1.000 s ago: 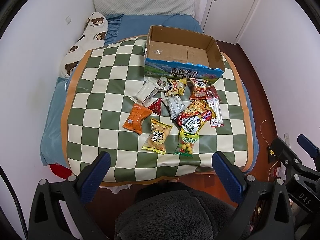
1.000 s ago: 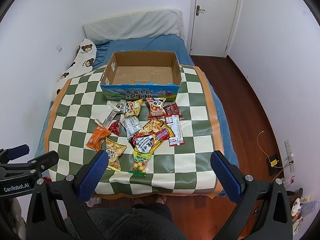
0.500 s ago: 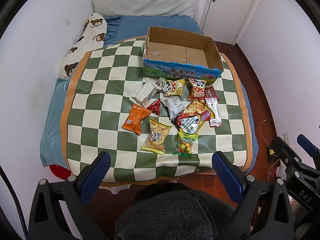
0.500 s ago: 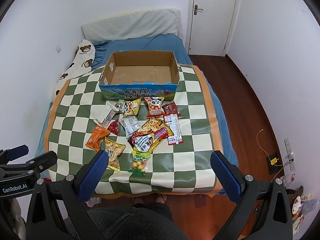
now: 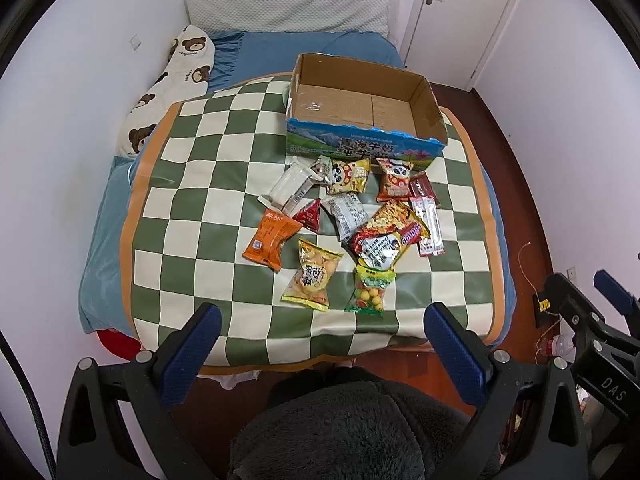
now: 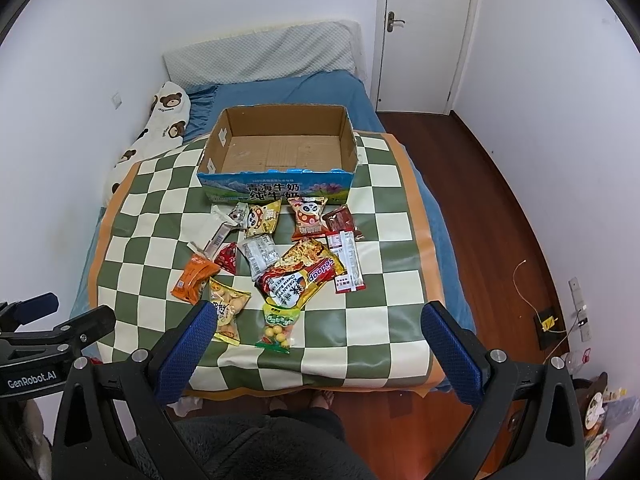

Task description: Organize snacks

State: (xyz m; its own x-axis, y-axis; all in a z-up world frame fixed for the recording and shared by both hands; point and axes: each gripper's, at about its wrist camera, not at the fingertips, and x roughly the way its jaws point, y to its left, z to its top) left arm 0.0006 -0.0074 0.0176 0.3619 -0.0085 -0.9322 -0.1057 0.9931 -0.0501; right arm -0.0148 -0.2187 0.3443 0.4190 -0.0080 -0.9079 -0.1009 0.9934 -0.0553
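Note:
Several snack packets [image 5: 348, 224] [image 6: 280, 256] lie scattered on a green and cream checked mat [image 5: 192, 216] [image 6: 392, 248] on a bed. Among them are an orange packet [image 5: 271, 240] [image 6: 193, 280], a yellow biscuit packet [image 5: 313, 276] [image 6: 229, 308] and a green candy packet [image 5: 370, 290] [image 6: 277, 328]. Behind them stands an empty cardboard box [image 5: 436, 108] [image 6: 350, 140] with a blue printed front. My left gripper [image 5: 324, 334] and my right gripper [image 6: 316, 328] hover open and empty above the mat's near edge.
A blue sheet [image 6: 312, 92], a grey pillow [image 6: 264, 56] and a bear-print pillow [image 5: 176, 80] lie behind the mat. White walls close in on the left. A door [image 6: 424, 32] and wooden floor [image 6: 500, 216] are on the right. The person's dark fleece clothing [image 5: 352, 428] fills the foreground.
Both views have crept slightly lower and closer to the mat. The grippers stay open and no snack has moved.

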